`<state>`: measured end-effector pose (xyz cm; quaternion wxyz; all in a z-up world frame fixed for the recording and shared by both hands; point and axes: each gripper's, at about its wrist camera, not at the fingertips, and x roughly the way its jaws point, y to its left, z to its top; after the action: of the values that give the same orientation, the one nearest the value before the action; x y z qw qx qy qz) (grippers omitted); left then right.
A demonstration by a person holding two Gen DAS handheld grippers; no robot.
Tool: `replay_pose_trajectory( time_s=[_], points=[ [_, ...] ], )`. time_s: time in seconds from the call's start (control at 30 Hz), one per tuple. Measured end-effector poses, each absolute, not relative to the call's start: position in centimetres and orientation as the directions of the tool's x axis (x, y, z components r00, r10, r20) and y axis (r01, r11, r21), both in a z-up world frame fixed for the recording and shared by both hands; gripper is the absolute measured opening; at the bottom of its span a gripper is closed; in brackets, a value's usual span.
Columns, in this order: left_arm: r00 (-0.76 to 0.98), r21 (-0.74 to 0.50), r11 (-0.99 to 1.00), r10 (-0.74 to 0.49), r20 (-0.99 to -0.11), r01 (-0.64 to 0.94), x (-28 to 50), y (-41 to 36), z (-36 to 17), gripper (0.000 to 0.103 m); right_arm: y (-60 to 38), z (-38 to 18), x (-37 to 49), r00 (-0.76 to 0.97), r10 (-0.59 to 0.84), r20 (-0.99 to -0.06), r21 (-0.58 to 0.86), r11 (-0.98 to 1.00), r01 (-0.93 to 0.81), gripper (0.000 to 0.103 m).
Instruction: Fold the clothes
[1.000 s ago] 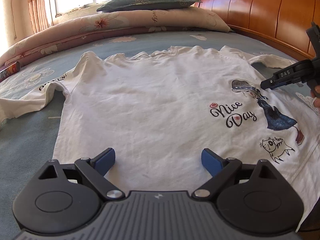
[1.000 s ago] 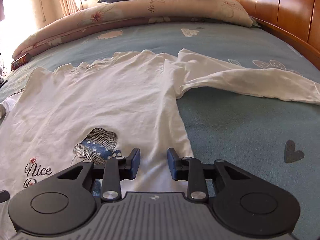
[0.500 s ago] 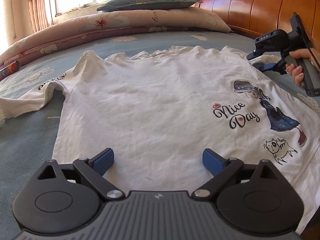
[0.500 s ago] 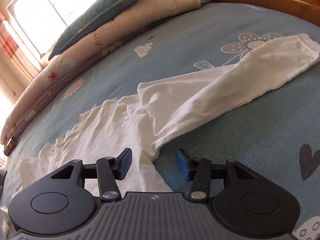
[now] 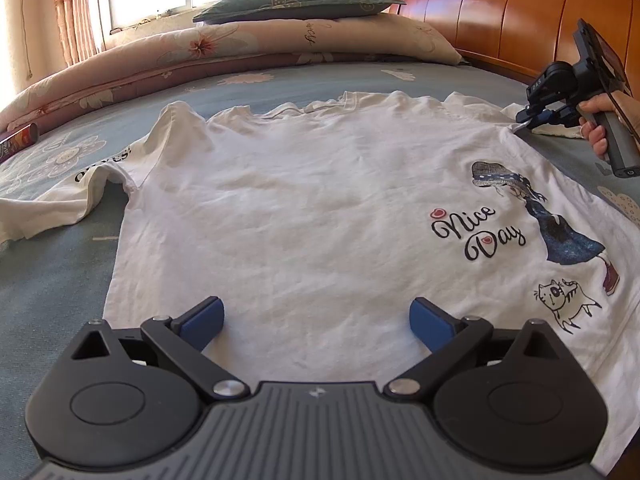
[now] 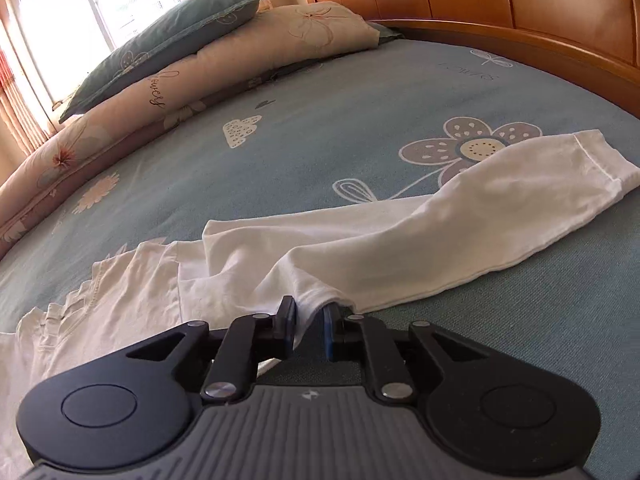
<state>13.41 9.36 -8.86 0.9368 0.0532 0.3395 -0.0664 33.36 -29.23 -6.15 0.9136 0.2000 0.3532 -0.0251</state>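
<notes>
My work surface is a bed under a blue-grey flowered sheet. Directly on it, near me, lies a white long-sleeved shirt, spread flat, sleeves out left and right. Along the far edge lies a rolled floral quilt, and at far left a dark tube.

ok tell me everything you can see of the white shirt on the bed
The white shirt is a long-sleeved top of soft, creased fabric, lying flat and front up on the blue bedspread. It is printed with "Nice Day", a girl and a cat. One sleeve stretches out sideways; the other lies crumpled. The right gripper has just closed on fabric near that sleeve's underarm. The left gripper is open over the hem.
</notes>
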Motion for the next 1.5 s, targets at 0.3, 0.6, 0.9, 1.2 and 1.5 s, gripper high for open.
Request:
replay_pose_trajectory(
  time_s=[0.3, 0.6, 0.9, 1.2, 1.5],
  points=[
    [0.765, 0.063, 0.985, -0.083, -0.638, 0.160, 13.3, 9.3, -8.9, 0.099, -25.6, -6.9, 29.5, 0.644, 0.340, -0.686, 0.455, 0.890, 0.015, 0.022],
    [0.770, 0.080, 0.984, -0.072, -0.634, 0.157, 13.0, 9.3, -8.6, 0.099, -20.4, -4.3, 26.6, 0.662, 0.214, -0.719, 0.183, 0.976, -0.116, 0.036],
    [0.775, 0.088, 0.983, -0.069, -0.629, 0.159, 12.6, 9.4, -8.7, 0.099, -19.3, -6.7, 19.9, 0.607, 0.126, -0.784, 0.035, 0.986, -0.160, 0.058],
    [0.774, 0.071, 0.986, -0.071, -0.629, 0.148, 12.5, 9.5, -8.8, 0.099, -23.2, -4.4, 14.6, 0.614, 0.152, -0.775, 0.119, 0.988, -0.095, 0.062],
    [0.771, 0.053, 0.989, -0.072, -0.632, 0.136, 12.4, 9.4, -8.9, 0.099, -19.2, -7.2, 12.4, 0.629, 0.216, -0.747, 0.105, 0.972, -0.210, 0.083]
  ],
)
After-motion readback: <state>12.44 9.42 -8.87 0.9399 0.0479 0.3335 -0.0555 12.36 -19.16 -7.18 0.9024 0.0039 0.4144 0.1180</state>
